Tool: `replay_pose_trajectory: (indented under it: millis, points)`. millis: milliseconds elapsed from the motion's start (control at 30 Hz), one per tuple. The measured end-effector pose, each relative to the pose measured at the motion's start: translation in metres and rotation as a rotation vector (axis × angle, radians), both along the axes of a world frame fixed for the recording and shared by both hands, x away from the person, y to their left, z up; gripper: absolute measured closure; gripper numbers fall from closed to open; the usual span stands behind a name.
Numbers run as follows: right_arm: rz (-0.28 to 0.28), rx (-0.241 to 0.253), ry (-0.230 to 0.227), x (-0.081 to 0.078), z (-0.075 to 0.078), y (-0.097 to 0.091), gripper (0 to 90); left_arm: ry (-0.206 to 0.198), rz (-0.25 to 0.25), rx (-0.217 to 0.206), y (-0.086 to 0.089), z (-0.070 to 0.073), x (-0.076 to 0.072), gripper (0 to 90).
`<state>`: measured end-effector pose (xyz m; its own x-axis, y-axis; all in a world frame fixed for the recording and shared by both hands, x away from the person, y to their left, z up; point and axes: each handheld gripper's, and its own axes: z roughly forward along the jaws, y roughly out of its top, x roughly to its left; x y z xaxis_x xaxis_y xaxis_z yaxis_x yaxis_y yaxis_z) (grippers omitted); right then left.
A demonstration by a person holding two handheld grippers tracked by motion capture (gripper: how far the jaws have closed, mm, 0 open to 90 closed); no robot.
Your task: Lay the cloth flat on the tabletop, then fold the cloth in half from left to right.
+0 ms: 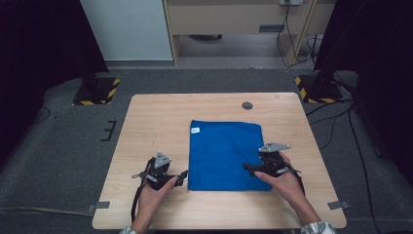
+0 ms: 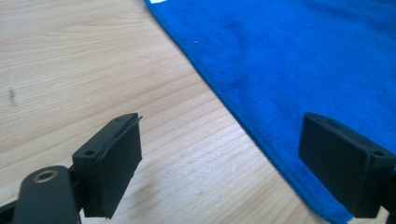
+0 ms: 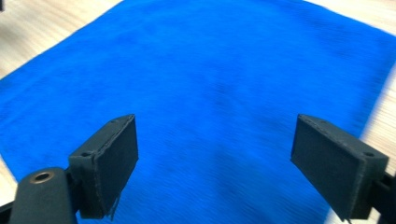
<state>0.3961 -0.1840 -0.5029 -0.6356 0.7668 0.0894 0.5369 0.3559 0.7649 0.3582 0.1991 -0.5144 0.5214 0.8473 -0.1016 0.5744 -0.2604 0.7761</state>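
Both grippers' fingers wide, empty | blue cloth (image 1: 224, 156) | white label (image 1: 195, 130) unreadable

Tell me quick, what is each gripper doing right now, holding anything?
Left gripper: open, holding nothing, at the left edge of the blue cloth.
Right gripper: open, holding nothing, over the cloth.

Blue cloth (image 1: 225, 155): soft, matt, fuzzy nap. Table (image 1: 156, 122) under it: light wood grain, smooth, slight sheen. Gripper pads (image 2: 119, 163): matt black.
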Motion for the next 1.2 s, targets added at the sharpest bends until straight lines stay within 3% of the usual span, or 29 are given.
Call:
replay_pose_trajectory:
  millis: [233, 500, 933, 1200]
  points:
    - [0.072, -0.011, 0.006, -0.004, -0.001, 0.03, 12.7, 0.013, 0.016, -0.011, 0.008, -0.002, 0.004, 12.0]
    - [0.175, -0.036, -0.005, -0.01, 0.0, 0.081, 20.8, 0.006, 0.015, 0.009, 0.016, -0.002, 0.009, 10.1]
    - [0.276, -0.063, -0.004, -0.023, -0.005, 0.135, 42.4, -0.032, 0.048, 0.011, 0.032, 0.001, 0.017, 8.9]
    - [0.346, -0.068, -0.003, -0.034, -0.01, 0.156, 60.6, -0.017, 0.053, 0.012, 0.036, -0.001, 0.02, 8.8]
